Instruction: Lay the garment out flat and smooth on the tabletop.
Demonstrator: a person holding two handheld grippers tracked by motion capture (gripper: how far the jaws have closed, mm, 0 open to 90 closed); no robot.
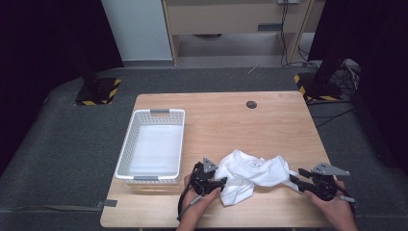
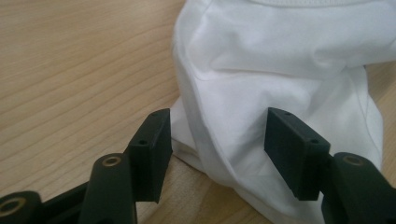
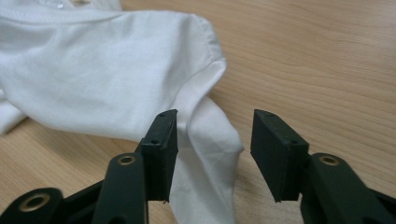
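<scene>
My left gripper [image 2: 218, 140] has its fingers [image 2: 152, 149] standing partly apart, with a fold of the white garment [image 2: 280, 70] lying between them; the left pad just meets the cloth's edge, the right pad sits against the cloth's surface without pinching it, so nothing is clamped. My right gripper [image 3: 214, 149] is much the same: its fingers [image 3: 161, 144] are parted, a narrow tail of the white garment [image 3: 116, 79] running down between them, brushing the left pad and clear of the right one. In the high view my left gripper [image 1: 211, 185] sits at the lower middle of the frame against the garment's left end, and my right gripper [image 1: 300, 183] at the lower right against its right end, with my hands coming in from the bottom edge. The white garment [image 1: 250, 173] lies crumpled on the wooden surface [image 1: 269, 125] between the two, in the lower centre. A white basket [image 1: 126, 149] stands to the left of it, near my left gripper but apart from the cloth.
</scene>
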